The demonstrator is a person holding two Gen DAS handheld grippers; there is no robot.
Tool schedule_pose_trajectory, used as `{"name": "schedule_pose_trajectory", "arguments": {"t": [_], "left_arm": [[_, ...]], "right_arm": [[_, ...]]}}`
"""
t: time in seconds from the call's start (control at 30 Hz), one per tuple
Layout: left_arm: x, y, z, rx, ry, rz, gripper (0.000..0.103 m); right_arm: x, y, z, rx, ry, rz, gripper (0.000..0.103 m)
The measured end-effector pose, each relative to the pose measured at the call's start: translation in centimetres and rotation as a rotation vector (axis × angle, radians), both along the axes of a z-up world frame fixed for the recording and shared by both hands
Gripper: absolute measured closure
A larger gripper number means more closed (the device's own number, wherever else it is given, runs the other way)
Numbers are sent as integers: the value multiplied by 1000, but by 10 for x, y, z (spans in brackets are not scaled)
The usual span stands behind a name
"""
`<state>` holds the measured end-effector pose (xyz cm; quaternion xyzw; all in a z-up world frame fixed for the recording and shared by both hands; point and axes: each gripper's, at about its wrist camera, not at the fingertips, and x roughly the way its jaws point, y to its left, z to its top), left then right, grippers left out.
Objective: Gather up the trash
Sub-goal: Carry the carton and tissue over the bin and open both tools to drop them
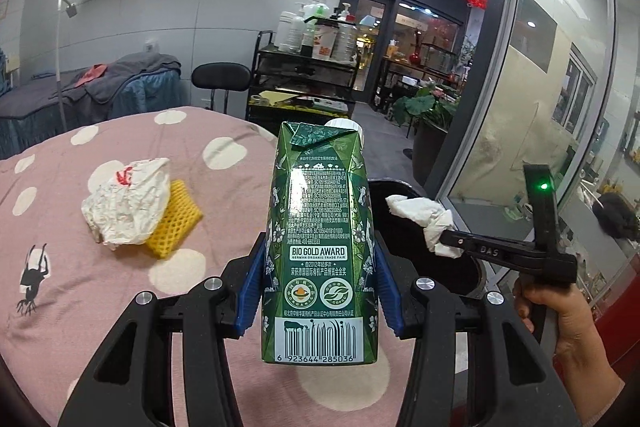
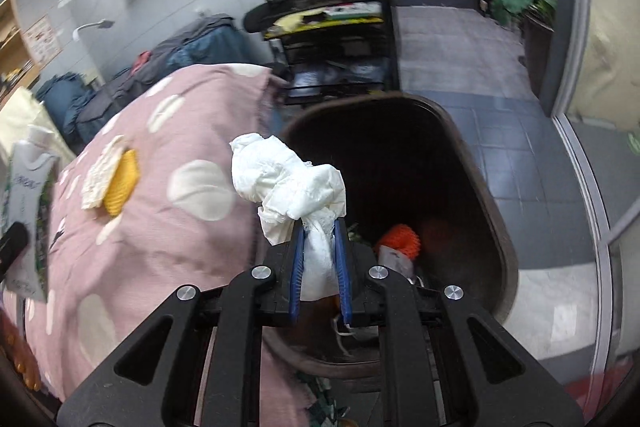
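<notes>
Left tongs [image 1: 320, 291] clamp a dented green carton [image 1: 320, 239]; right tongs [image 2: 320, 259] pinch crumpled white tissue [image 2: 292, 183] over the bin [image 2: 492, 211].

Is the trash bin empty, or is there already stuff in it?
Not empty. The right wrist view shows an orange mesh piece and other scraps at the bottom of the bin.

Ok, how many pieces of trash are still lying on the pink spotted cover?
2, touching each other: a crumpled white wrapper and a yellow foam net partly under it. More may lie outside the views.
</notes>
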<state>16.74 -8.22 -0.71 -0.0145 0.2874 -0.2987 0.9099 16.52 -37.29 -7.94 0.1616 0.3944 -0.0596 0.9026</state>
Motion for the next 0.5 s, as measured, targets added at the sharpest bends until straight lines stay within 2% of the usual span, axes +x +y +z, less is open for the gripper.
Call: {"name": "schedule_pose_trajectory", "arguments": {"t": [0.1, 0.13, 0.17, 0.23, 0.4, 0.5], "left_arm": [[0, -19, -1, -4, 6, -38, 55], [-3, -26, -2, -5, 10, -51, 55], [-6, -34, -3, -3, 13, -62, 55], [-7, -46, -5, 4, 16, -84, 55], [-2, -73, -10, -1, 57, -135, 55], [-1, -90, -16, 10, 70, -154, 55]], "right_arm": [[1, -15, -20, 28, 30, -48, 81], [2, -18, -25, 31, 40, -56, 73], [2, -21, -30, 33, 50, -67, 61], [-2, -23, -36, 36, 46, -85, 47], [-9, -21, -31, -38, 24, -103, 45], [-20, -23, -22, -85, -13, -138, 40]]}}
